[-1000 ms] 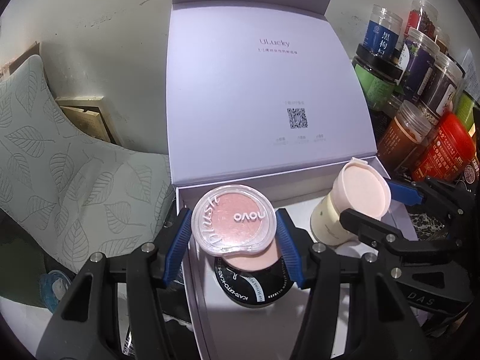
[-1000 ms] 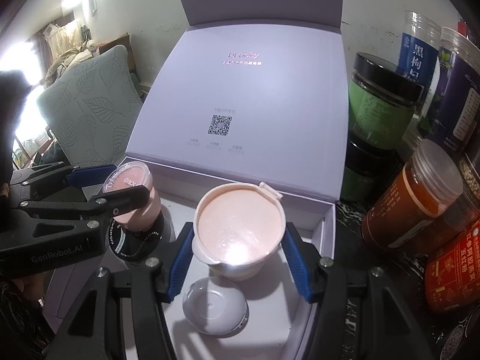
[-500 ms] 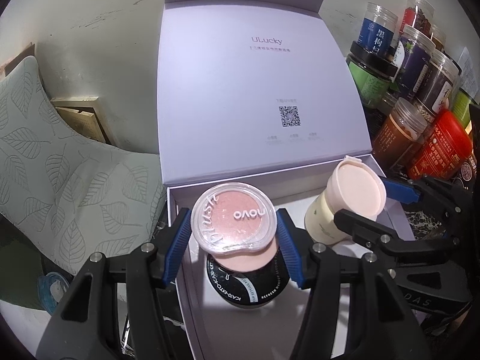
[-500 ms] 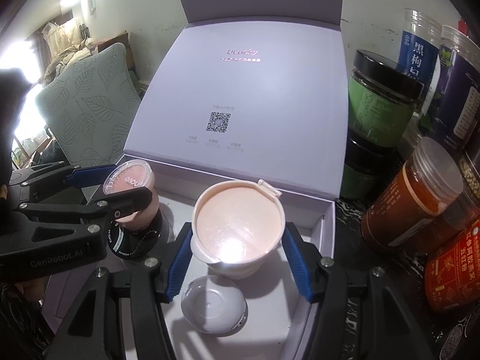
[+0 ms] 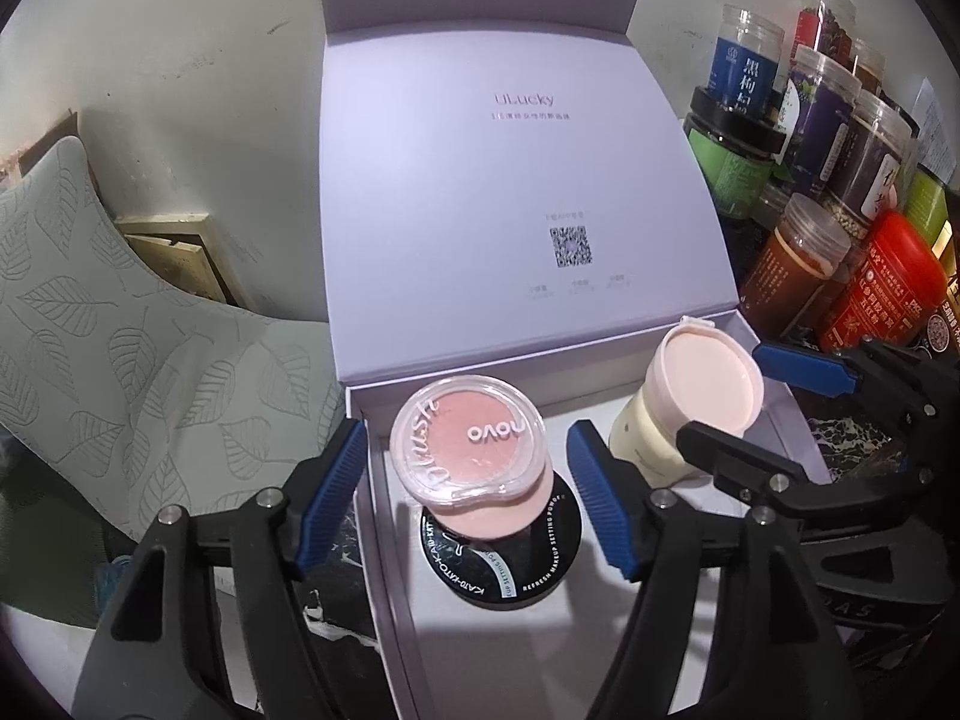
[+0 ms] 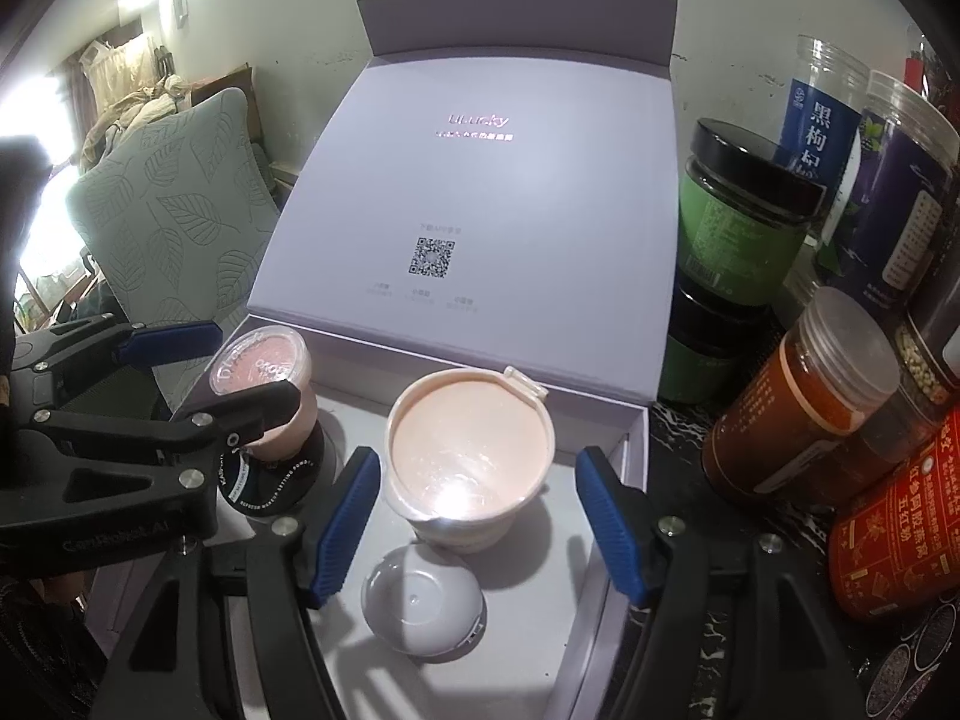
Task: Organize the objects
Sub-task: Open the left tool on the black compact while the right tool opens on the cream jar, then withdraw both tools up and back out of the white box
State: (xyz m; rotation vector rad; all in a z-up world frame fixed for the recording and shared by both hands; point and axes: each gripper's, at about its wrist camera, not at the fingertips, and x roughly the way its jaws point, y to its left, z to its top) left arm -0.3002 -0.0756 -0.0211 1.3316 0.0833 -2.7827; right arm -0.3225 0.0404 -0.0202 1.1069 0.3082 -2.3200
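The left hand-held gripper has just been opening. Its blue pads now stand apart from the pink blush pot, which sits between them on top of a black powder jar. The right hand-held gripper has just been opening too. The cream cup with the pink lid stands between its pads, and they do not touch it.

The blush pot could fall. It hangs a little over the side of the black jar, so a bump from a pad pulling back may tip it off. The cream cup is tall, so a knock from the right pads could push it over too.

All these things are inside the open white box, whose lid stands up at the back. A small grey cap lies in the box too, just in front of the cream cup. Food jars crowd the dark worktop beside the box.
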